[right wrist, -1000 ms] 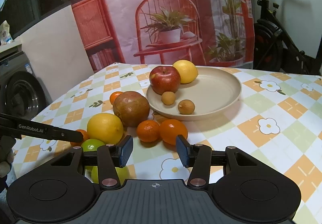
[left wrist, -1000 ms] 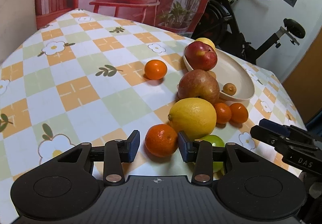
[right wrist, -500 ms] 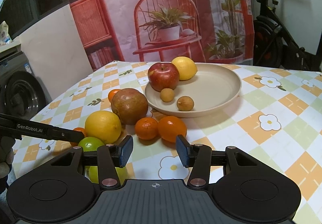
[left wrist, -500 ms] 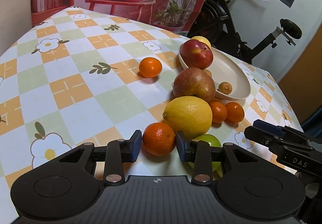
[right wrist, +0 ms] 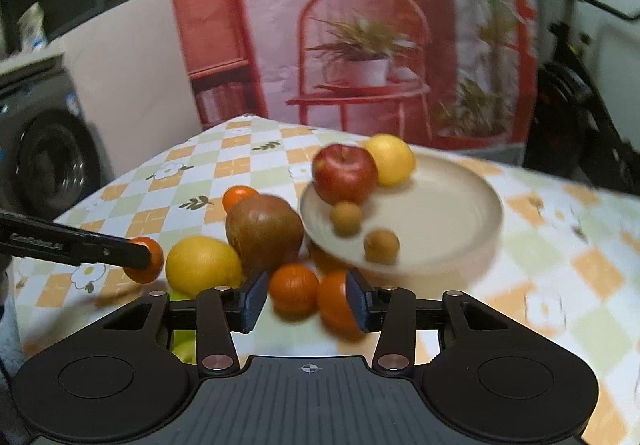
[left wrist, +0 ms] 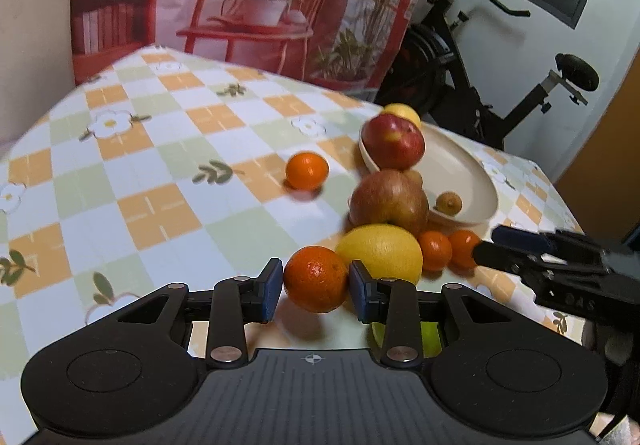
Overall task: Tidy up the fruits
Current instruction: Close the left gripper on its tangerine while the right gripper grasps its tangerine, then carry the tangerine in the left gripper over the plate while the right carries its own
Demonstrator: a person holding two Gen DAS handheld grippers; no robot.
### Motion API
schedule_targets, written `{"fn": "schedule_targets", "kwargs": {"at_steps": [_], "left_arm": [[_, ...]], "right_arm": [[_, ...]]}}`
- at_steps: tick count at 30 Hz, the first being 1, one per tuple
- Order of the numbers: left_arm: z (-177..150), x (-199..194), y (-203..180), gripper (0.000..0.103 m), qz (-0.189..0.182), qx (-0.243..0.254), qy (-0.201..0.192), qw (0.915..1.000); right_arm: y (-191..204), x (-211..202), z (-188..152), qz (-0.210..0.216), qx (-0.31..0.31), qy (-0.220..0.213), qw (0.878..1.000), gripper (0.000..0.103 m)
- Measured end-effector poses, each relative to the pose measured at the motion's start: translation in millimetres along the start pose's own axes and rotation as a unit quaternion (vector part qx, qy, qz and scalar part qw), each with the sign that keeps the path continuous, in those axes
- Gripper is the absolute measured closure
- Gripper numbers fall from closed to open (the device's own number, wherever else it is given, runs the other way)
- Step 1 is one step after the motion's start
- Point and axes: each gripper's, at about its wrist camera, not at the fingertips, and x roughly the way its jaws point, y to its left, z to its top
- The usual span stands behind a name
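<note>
Looking down my left wrist camera, my left gripper point(left wrist: 316, 282) has its blue pads pressed on either side of an orange point(left wrist: 315, 279), with the big lemon point(left wrist: 381, 252) just behind and the cream plate point(left wrist: 460, 181) further back on the checked tablecloth point(left wrist: 132, 173). Over on my right wrist camera — blurry, mind — my right gripper point(right wrist: 306, 298) is closing with two small oranges between the jaws, one mandarin point(right wrist: 294, 288) in the gap and another point(right wrist: 335, 301) against the right pad, the plate point(right wrist: 448, 205) just beyond.

Left gripper point(left wrist: 316, 288) pads now clamp mandarin point(left wrist: 315, 279), lifted off tablecloth. Right gripper point(right wrist: 306, 299) jaws closing around two near tangerines point(right wrist: 294, 288), nearer plate than before.
</note>
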Motion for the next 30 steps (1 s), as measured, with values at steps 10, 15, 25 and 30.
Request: {"fn": "schedule_targets", "kwargs": {"at_steps": [10,15,25,30], "left_arm": [[4.9,-7.3,-0.7,0.065,0.002,0.005,-0.021,0.9998],[4.5,-6.4,0.0,0.065,0.001,0.006,-0.021,0.9998],[3.8,-6.3,0.8,0.065,0.002,0.006,-0.019,0.9998],[3.8,-6.2,0.8,0.065,0.003,0.007,-0.019,0.9998]], "right_arm": [[12.1,38.8,27.8,0.036,-0.084,0.069,0.993,0.068],[19.1,53.0,27.0,0.038,-0.124,0.103,0.986,0.068],[26.7,66.5,28.1,0.024,-0.159,0.121,0.979,0.068],[29.5,69.5,27.6,0.019,-0.166,0.124,0.978,0.070]]}}
